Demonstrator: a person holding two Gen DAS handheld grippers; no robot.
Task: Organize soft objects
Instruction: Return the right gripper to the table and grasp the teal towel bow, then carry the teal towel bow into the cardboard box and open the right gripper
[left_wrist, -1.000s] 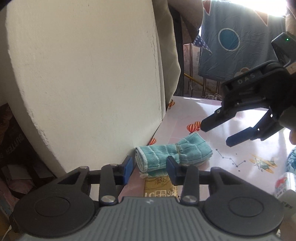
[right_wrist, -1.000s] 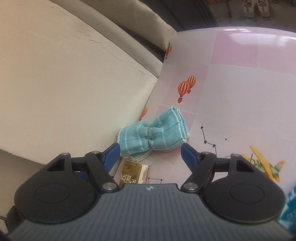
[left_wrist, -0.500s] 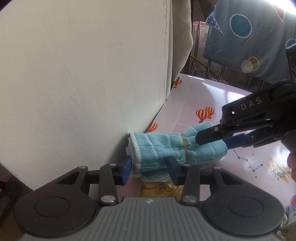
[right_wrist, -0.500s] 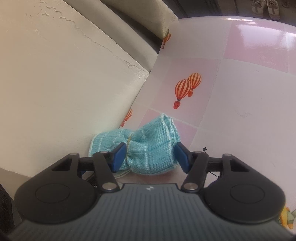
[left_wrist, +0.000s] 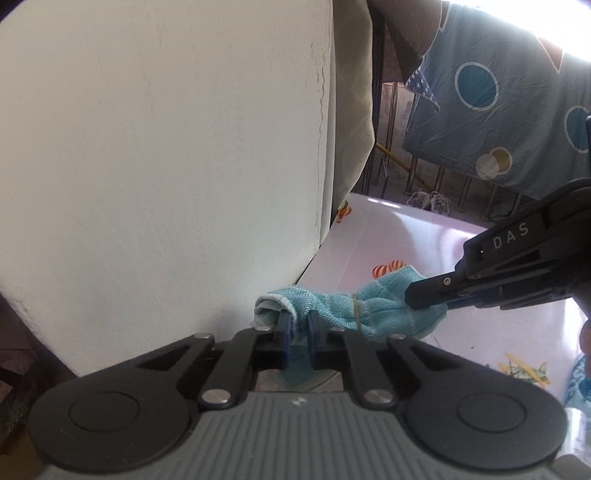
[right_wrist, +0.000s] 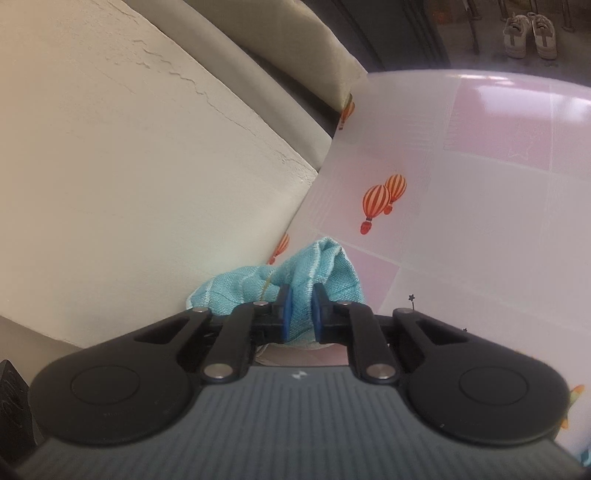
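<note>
A teal folded towel (left_wrist: 369, 308), bound in the middle by a yellow rubber band (left_wrist: 357, 310), is held just above the pink patterned table by both grippers. My left gripper (left_wrist: 300, 325) is shut on its left end, close to the white wall. My right gripper (right_wrist: 300, 308) is shut on its right end; it also shows in the left wrist view (left_wrist: 428, 295) coming in from the right. In the right wrist view the towel (right_wrist: 317, 266) bunches up past the blue pads.
A white plaster wall (left_wrist: 166, 166) stands right beside the towel on the left. The table (right_wrist: 480, 221) has hot-air balloon prints. A blue patterned cloth (left_wrist: 498, 92) hangs at the back. Shoes (right_wrist: 532, 33) lie on the floor beyond the table.
Both grippers moved in onto the towel and closed, the left on its left end, the right on its right end. The towel now looks lifted slightly off the small gold packet.
</note>
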